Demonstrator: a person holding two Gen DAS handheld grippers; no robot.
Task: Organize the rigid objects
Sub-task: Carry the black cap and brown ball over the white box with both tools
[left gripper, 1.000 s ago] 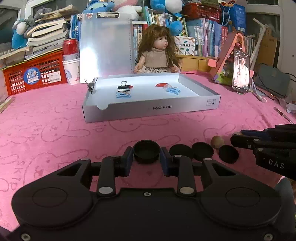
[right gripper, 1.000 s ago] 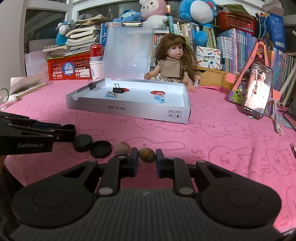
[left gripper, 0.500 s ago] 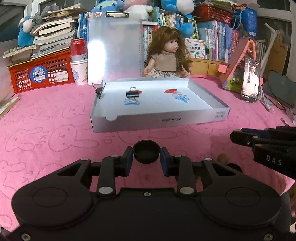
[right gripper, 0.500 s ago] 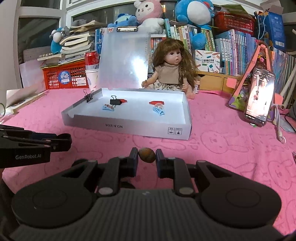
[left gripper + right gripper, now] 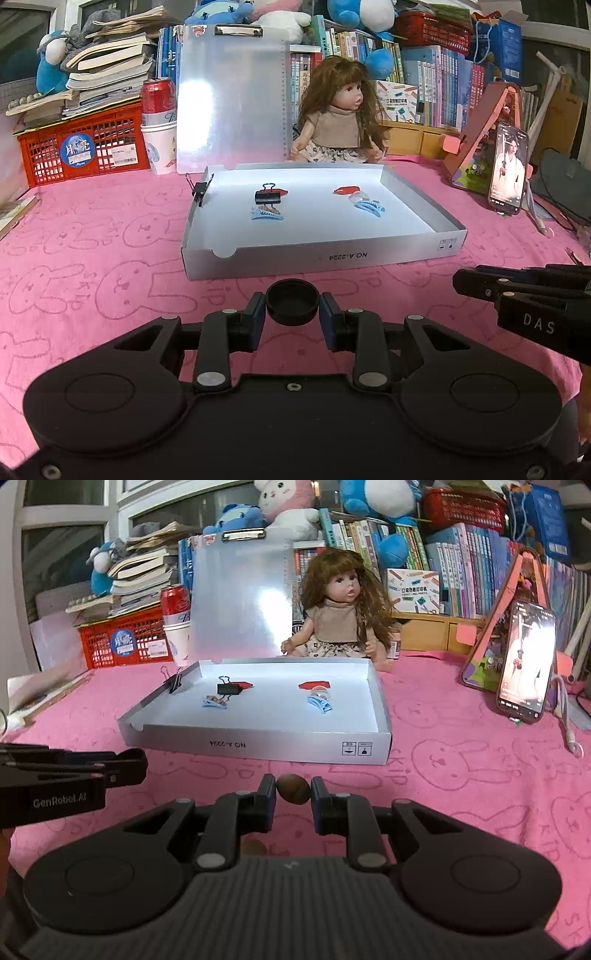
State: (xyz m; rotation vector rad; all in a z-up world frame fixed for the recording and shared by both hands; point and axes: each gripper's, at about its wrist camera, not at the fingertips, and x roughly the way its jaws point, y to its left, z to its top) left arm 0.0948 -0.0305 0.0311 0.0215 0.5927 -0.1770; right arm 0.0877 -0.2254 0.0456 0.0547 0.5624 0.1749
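My left gripper [image 5: 292, 309] clamps a black cap [image 5: 292, 305], held near the grey tray [image 5: 321, 254]; right gripper [image 5: 480, 286] alongside, right.

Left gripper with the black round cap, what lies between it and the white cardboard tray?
Only bare pink cloth. In the left wrist view, the left gripper holds the black round cap just short of the white cardboard tray.

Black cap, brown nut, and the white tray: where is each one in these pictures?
black cap [image 5: 293, 302]: left wrist view, on its hollow top.
brown nut [image 5: 293, 789]: right wrist view, on its rounded middle.
white tray [image 5: 280, 744]: right wrist view, on its near wall.
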